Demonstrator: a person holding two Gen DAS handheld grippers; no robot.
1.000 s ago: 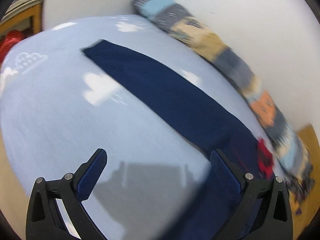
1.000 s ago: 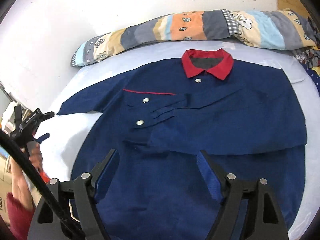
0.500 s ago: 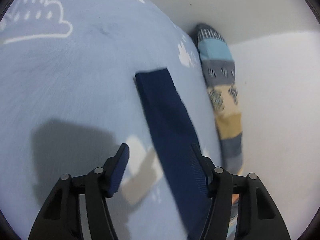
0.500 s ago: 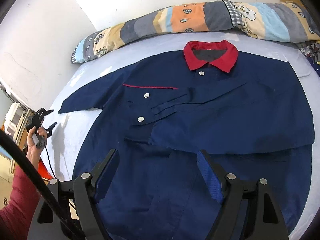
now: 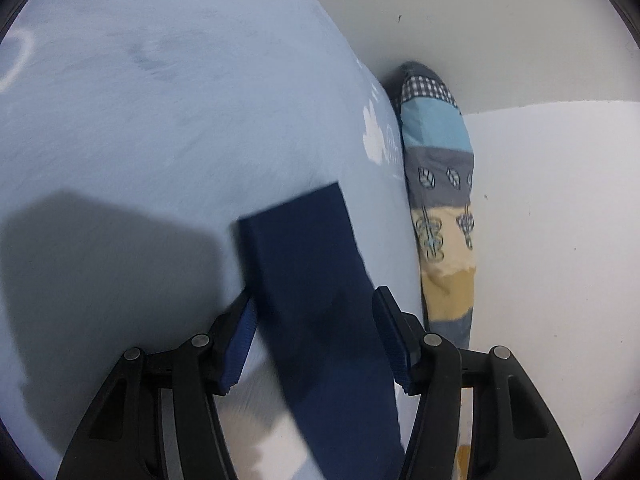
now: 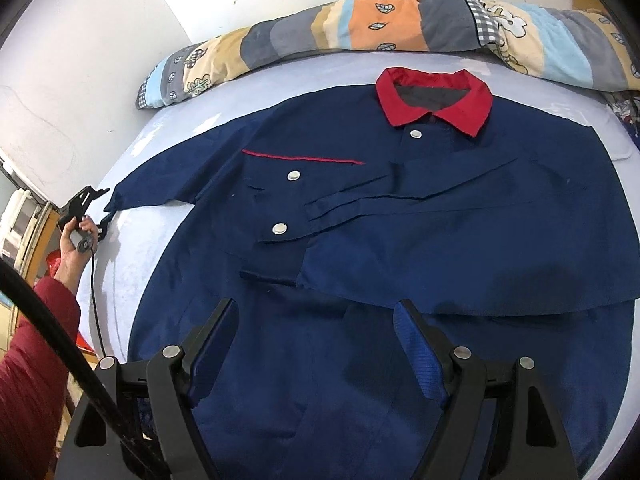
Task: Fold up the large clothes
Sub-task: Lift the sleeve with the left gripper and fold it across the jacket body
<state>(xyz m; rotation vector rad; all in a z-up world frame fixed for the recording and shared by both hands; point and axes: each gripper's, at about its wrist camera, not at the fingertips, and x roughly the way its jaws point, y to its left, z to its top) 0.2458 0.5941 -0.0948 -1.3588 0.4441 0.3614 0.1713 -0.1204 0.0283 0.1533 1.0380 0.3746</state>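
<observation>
A navy jacket (image 6: pixel 400 208) with a red collar (image 6: pixel 434 100) lies face up on the bed, one side folded across its front. Its left sleeve (image 6: pixel 160 184) stretches out flat toward the bed's left edge. In the left wrist view that sleeve (image 5: pixel 304 264) runs between the fingers of my left gripper (image 5: pixel 316 332). The jaws are half-wide and straddle the cloth just behind the cuff, and no pad visibly presses on it. The right wrist view shows the same left gripper (image 6: pixel 86 208) at the cuff. My right gripper (image 6: pixel 316 336) hovers open over the jacket's lower front.
A pale blue sheet (image 5: pixel 160 120) with white clouds covers the bed. A rolled patchwork quilt (image 6: pixel 360 28) lies along the white wall behind the jacket. A hand (image 6: pixel 74 240) in a red sleeve (image 6: pixel 32 340) holds the left gripper, with a black cable (image 6: pixel 96 300) hanging from it.
My left gripper swung down to the sleeve's cuff end and rolled; its jaws narrowed from wide to half-wide, and the sleeve now lies between them. The right gripper sank slightly and stayed open.
</observation>
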